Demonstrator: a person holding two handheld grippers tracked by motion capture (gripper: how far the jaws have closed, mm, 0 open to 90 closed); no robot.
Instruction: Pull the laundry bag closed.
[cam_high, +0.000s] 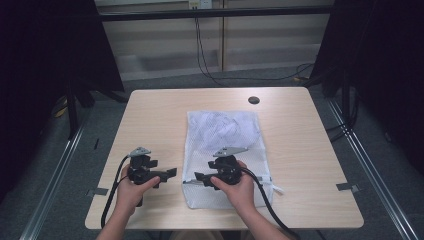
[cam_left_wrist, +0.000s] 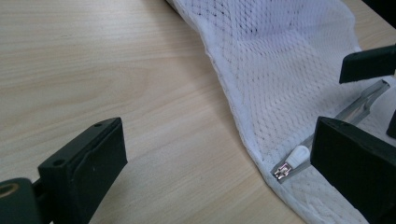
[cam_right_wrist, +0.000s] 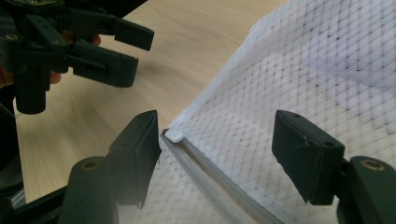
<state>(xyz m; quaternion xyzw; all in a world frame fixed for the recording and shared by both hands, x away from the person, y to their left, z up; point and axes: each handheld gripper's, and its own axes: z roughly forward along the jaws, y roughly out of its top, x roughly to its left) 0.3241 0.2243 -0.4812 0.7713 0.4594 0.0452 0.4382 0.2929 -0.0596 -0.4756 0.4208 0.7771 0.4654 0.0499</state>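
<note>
White mesh laundry bag (cam_high: 222, 150) flat on the wooden table (cam_high: 150, 115), a little right of centre, closed zipper (cam_right_wrist: 219, 179) running along the near edge. Something pale bunched inside the far half, too blurred to name. White zipper pull (cam_left_wrist: 296, 156) parked at the bag's near left corner.

Right gripper (cam_high: 200, 177) over the bag's near edge, held in the right hand (cam_high: 237, 187), pointing left; jaws wide apart, holding nothing, zipper line and pull lying between them, pull just beside the left-hand jaw in the right gripper view.

Left gripper (cam_high: 170, 172) just left of the bag over bare wood, held in the left hand (cam_high: 130, 192), pointing right toward the corner; jaws spread wide, empty, pull close to one jaw without touching.

Small dark round mark (cam_high: 254, 100) near the far edge of the table, well apart from the bag
</note>
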